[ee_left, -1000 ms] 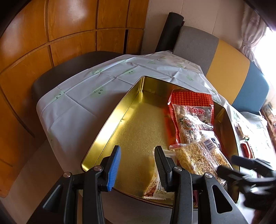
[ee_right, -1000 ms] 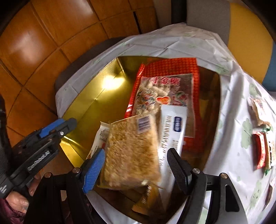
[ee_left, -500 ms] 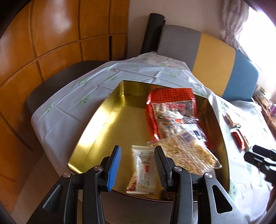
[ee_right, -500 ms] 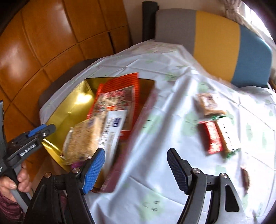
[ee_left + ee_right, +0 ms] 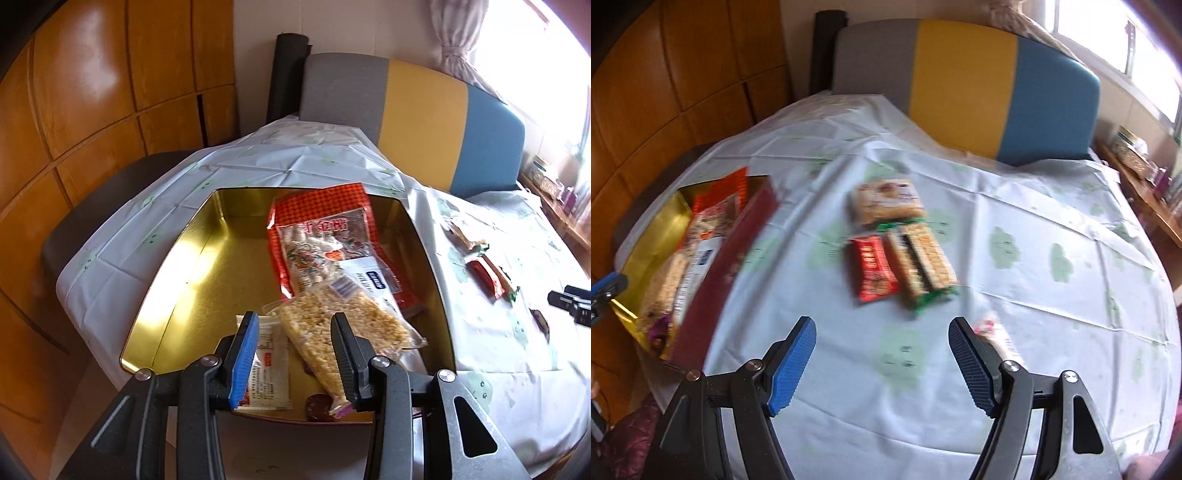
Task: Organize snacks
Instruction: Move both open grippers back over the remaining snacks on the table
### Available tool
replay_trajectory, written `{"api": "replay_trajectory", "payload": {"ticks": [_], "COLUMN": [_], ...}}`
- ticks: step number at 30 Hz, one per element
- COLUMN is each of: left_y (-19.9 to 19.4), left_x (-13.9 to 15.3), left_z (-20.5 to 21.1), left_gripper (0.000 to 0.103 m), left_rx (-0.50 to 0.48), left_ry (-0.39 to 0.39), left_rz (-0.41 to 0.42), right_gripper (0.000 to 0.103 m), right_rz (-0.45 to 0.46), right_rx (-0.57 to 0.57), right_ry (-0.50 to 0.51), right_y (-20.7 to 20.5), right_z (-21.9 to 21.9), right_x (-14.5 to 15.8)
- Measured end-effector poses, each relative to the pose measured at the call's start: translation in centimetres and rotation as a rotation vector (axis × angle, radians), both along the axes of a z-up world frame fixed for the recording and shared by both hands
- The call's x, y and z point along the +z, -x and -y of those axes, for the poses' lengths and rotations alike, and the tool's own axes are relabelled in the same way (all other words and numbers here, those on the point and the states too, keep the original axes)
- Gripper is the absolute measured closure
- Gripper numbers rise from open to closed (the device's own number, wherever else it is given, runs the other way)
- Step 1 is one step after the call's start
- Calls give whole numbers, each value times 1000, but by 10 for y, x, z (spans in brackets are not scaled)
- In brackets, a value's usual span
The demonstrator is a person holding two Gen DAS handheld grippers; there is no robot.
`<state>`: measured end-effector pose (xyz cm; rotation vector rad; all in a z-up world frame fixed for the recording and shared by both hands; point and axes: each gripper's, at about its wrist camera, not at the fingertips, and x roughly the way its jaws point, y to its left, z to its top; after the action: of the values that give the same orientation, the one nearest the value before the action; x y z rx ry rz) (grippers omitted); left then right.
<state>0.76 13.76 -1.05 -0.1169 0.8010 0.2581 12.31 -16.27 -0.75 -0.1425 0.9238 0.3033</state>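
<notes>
Snacks sit in two groups on the cloth-covered tabletop (image 5: 1015,295). Nearest in the left wrist view, the left tool (image 5: 293,354) hangs over the near edge of the gold tin (image 5: 177,295) with its jaws partly spread and pinching nothing. Below it in the tin lie a white wrapped bar (image 5: 267,365) and a clear bag of puffed rice cake (image 5: 343,325); farther back is a white packet (image 5: 369,275) and, against the far right wall, a large red bag (image 5: 325,229).

In the right wrist view, the right tool (image 5: 879,354) hovers above bare cloth, jaws spread wide and empty, with a small packet (image 5: 997,336) partly hidden behind its right finger. Farther out near the middle of the tabletop lie a red packet (image 5: 873,267) and a green-edged cracker pack (image 5: 923,264) side by side and touching, with a tan biscuit pack (image 5: 886,201) just beyond them. The tin stands well to the left. A grey, yellow and blue chair back (image 5: 964,88) rises past the far edge.
</notes>
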Motion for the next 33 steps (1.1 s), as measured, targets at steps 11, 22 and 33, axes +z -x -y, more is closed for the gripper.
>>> {"api": "replay_trajectory", "payload": {"ticks": [11, 22, 33], "left_y": [-11, -24, -41], "left_x": [9, 2, -6], "left_z": [43, 96, 145], "left_gripper": [62, 62, 58], "left_rx": [-115, -246, -368], "left_ry": [-43, -57, -38], "left_rz": [-7, -47, -93], "right_gripper": [27, 27, 27], "right_rz": [-114, -167, -205], "right_rx": [-320, -354, -421], "right_ry": [-18, -46, -31], "right_y": [-38, -38, -40], "right_z": [113, 119, 133], "right_x": [-35, -39, -46]}}
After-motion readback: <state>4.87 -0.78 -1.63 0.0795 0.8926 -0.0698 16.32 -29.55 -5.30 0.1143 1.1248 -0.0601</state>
